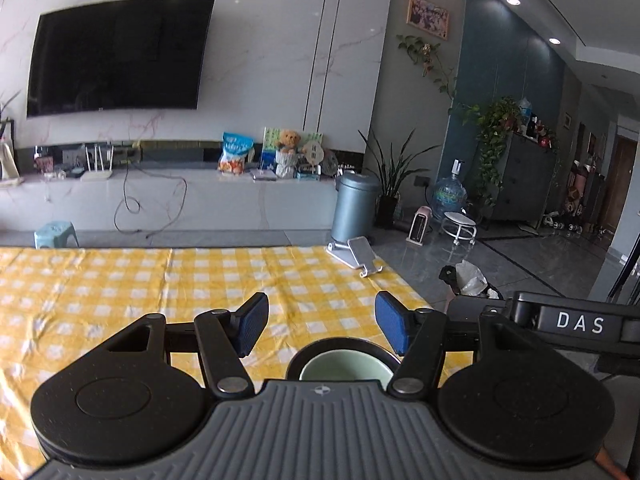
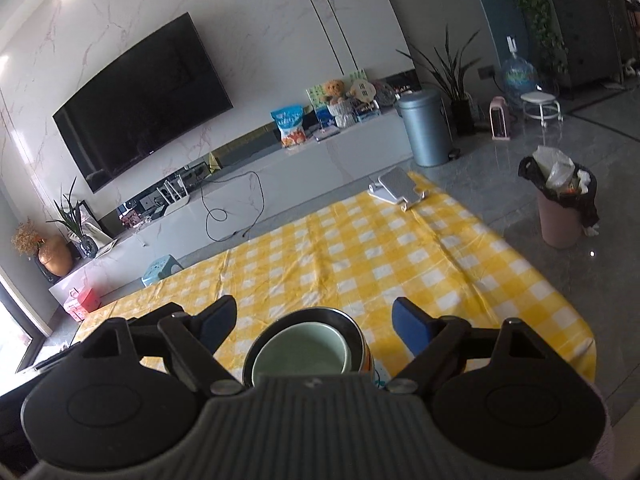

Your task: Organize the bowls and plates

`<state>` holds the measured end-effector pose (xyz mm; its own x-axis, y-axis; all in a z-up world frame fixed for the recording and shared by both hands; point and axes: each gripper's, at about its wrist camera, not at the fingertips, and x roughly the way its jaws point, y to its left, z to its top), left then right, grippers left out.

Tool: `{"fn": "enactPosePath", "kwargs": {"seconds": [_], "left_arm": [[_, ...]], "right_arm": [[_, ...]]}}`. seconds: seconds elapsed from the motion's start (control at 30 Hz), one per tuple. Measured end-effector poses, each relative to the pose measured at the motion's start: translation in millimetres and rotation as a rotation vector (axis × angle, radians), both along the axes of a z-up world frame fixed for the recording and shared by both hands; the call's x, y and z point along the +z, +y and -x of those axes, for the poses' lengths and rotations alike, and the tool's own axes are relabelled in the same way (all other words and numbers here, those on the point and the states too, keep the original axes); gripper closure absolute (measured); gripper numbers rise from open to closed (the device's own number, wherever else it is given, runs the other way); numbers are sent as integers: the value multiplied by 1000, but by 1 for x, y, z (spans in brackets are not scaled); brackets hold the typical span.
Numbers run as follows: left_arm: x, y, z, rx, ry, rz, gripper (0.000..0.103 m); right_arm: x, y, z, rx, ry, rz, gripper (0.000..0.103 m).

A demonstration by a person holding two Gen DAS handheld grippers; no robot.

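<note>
A pale green bowl sits nested inside a dark-rimmed metal bowl on the yellow checked tablecloth. My left gripper is open and empty, above and just behind the bowls. In the right wrist view the same green bowl rests inside the metal bowl. My right gripper is open and empty, its blue pads on either side of the stack without touching it. The gripper bodies hide the near parts of the bowls.
A silver phone stand lies at the table's far right corner, also in the right wrist view. The right gripper's body sits at the table's right edge. A pink bin stands on the floor to the right.
</note>
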<state>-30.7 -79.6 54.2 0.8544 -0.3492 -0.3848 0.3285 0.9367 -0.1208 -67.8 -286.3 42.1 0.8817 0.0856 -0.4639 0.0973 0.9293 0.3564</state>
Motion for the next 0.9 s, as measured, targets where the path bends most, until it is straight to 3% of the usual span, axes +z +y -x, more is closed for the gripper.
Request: {"fn": "enactPosePath", "kwargs": {"seconds": [0.2,0.47,0.57,0.83,0.9], "left_arm": [[8,-1,27,22,-102,-58,31],[-12,-4,58,55,-218,-157,31],[-26,-5,66,63,-212,-201,31],[-72,-3,69,86,-109,-235,31],[-80,1,65,92,-75,-240,26]], "right_arm": [[8,9,36,-18,-130,132,17],[-17,29,62,40,-193,279,13],[-34,36,70,36,-215,330,5],[-93,53,67,31,-136,453,5],[-104,55,66,27,-108,457,5]]}}
